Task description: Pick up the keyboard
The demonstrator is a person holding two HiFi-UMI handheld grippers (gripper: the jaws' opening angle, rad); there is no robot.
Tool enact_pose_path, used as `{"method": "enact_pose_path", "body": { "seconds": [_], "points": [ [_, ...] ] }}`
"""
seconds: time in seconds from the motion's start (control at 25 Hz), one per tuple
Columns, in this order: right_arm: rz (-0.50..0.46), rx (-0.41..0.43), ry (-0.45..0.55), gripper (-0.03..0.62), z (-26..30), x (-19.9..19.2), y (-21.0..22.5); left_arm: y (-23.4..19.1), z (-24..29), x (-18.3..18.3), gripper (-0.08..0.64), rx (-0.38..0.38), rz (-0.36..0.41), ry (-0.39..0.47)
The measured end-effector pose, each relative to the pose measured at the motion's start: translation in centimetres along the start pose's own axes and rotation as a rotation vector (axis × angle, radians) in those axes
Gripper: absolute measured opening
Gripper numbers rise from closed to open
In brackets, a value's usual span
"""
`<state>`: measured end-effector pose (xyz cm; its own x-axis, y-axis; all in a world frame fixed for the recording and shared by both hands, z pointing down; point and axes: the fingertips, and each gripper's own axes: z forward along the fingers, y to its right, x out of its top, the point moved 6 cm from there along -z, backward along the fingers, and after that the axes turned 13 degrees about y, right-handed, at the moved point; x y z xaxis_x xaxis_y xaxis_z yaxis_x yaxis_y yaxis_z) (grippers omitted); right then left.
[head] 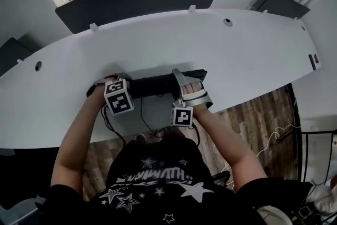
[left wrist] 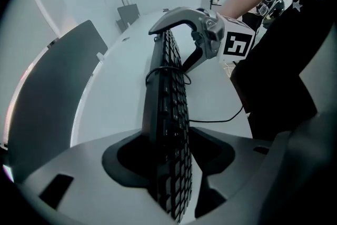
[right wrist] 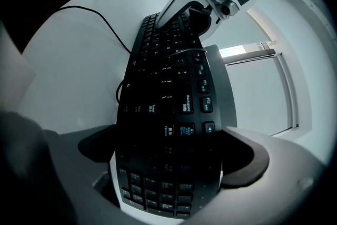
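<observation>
A person at a white table (head: 237, 55) handles a black keyboard (head: 152, 86) lying along the table's near edge. The right gripper (right wrist: 171, 134) has its jaws closed on the keyboard's right end. The left gripper (left wrist: 168, 134) stands with jaws wide, the keyboard's left end between them, seen edge-on. A thin cable (left wrist: 216, 120) trails across the table toward the person.

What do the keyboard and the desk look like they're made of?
The keyboard looks like black matte plastic: a moulded, curved shape with pale printed legends and very little shine. The desk looks like smooth white laminate or painted board, with a flat, even, softly reflective top. Which of the two it is, the look leaves open.
</observation>
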<state>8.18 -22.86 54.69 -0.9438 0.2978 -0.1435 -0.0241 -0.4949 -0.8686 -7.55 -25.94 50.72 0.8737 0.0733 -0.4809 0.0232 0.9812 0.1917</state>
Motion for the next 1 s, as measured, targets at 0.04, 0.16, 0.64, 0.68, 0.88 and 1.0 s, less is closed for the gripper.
{"method": "enact_pose_path", "body": {
  "seconds": [0.04, 0.16, 0.64, 0.68, 0.88, 1.0],
  "points": [
    [-0.003, -0.006, 0.001, 0.578, 0.0, 0.0, 0.0, 0.1, 0.3, 0.1, 0.236, 0.002, 0.002, -0.005],
    [-0.005, -0.015, 0.013, 0.578, 0.1, -0.1, -0.3, 0.2, 0.9, 0.3, 0.218, -0.003, -0.007, -0.017],
    [-0.013, -0.034, -0.002, 0.578, -0.4, 0.4, -0.8, 1.4, 0.2, -0.6, 0.075, -0.228, -0.208, -0.017],
    [-0.027, -0.034, -0.002, 0.578, -0.4, 0.6, -1.0, 1.6, 0.1, -0.9, 0.074, -0.234, -0.212, -0.01],
    [-0.081, -0.102, 0.027, 0.578, -1.3, 2.8, 0.0, 1.4, -2.1, -2.1, 0.074, -0.18, -0.14, 0.036],
    [-0.068, -0.152, -0.005, 0.578, -1.5, 3.2, 1.2, 1.4, -3.0, -2.8, 0.072, -0.162, -0.185, 0.069]
  ]
}}
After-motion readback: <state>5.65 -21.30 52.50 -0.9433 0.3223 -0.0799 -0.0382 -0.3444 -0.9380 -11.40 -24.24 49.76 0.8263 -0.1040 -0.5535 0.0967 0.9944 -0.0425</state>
